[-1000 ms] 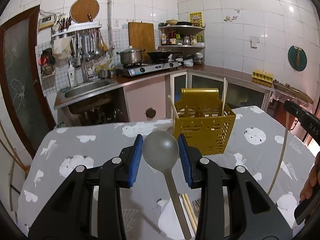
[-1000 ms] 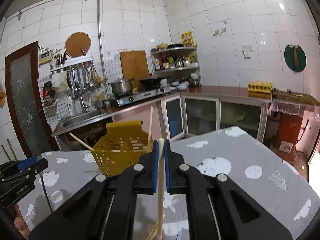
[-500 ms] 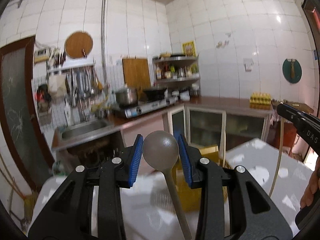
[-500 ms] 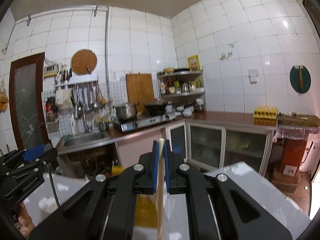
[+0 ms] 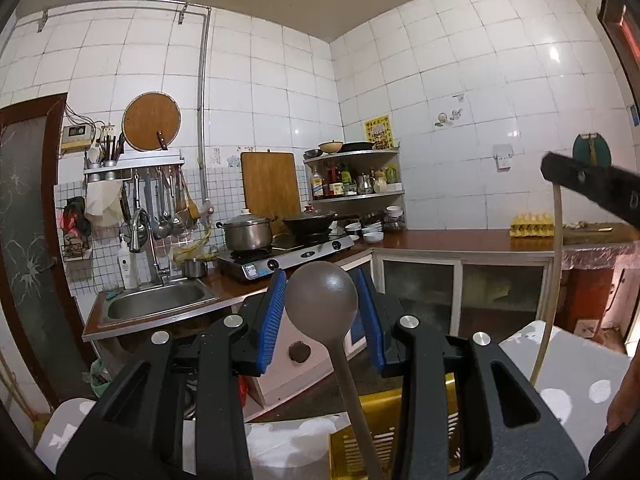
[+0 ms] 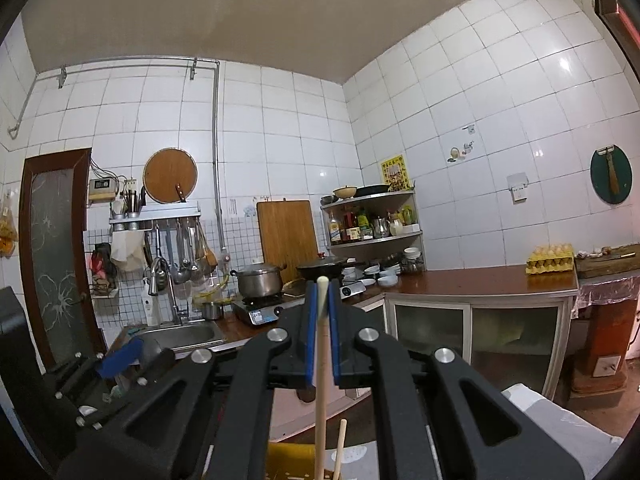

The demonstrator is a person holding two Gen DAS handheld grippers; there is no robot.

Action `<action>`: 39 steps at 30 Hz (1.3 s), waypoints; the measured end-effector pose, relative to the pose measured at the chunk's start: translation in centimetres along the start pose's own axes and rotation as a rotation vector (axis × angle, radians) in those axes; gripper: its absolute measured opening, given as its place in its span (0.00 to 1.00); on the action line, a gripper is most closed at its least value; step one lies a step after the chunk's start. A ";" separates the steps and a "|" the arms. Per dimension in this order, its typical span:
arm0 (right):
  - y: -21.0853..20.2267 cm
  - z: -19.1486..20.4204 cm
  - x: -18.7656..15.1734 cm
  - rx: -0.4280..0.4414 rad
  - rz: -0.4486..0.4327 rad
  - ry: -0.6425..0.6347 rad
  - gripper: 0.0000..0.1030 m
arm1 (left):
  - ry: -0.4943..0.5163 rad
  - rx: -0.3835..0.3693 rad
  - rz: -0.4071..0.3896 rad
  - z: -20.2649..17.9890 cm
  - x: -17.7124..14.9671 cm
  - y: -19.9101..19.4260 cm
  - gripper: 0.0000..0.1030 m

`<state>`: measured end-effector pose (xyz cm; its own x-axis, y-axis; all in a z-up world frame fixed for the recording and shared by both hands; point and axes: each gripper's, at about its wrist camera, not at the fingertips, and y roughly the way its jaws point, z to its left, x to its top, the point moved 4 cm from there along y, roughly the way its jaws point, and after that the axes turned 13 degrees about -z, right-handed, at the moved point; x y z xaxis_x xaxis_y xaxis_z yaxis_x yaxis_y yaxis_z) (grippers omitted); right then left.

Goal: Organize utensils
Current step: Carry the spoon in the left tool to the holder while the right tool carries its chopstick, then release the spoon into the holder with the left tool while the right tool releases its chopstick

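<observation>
1. The left tool (image 5: 322,312) holds a grey spoon (image 5: 321,300), bowl up between the blue pads (image 5: 273,318). The pads do not visibly press on the bowl, and the handle runs down behind the tool body, so the grip is probably on the handle lower down; the exact contact is hidden.

2. The right tool (image 6: 321,334) is clamped tight on a pale chopstick (image 6: 321,344), which stands upright with its tip poking just above the pads.

3. The yellow slotted utensil basket (image 5: 384,428) is the landmark. It sits on the bench (image 5: 568,364), which is covered in a patterned cloth. Both utensils hang above the basket. A second chopstick (image 6: 340,452) leans up from the basket just beside the held one.

4. Handling, as a judgement:
   - The spoon looks stiff and light, smooth and likely slippery.
   - Its round bowl makes it top-heavy, so it could swing if held only by the thin handle.
   - A hold on the handle close under the bowl would steady it.

5. The chopstick is thin, rigid and very light. It pivots easily in a narrow pinch, so a hold near its middle suits it best. Lower each piece straight down into the basket.
</observation>
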<state>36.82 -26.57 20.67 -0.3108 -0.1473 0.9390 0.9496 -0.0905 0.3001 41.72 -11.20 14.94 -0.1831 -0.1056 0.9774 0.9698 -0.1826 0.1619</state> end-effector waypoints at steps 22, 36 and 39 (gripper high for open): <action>1.4 -1.6 -10.7 0.015 0.372 -0.078 0.33 | -0.078 0.036 0.194 2.6 -5.6 -0.4 0.66; -8.2 -5.4 -11.1 -0.088 0.547 -0.103 0.59 | -0.132 0.102 0.326 6.9 -4.2 -10.0 0.95; -10.4 -6.2 -12.8 -0.104 0.607 -0.089 0.62 | -0.117 0.127 0.378 7.0 -5.9 -11.7 0.95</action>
<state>30.66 -29.79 4.45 0.2920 -0.1203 0.9488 0.9455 -0.1130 -0.3053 32.58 -1.57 8.25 0.2023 -0.0291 0.9789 0.9787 -0.0297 -0.2032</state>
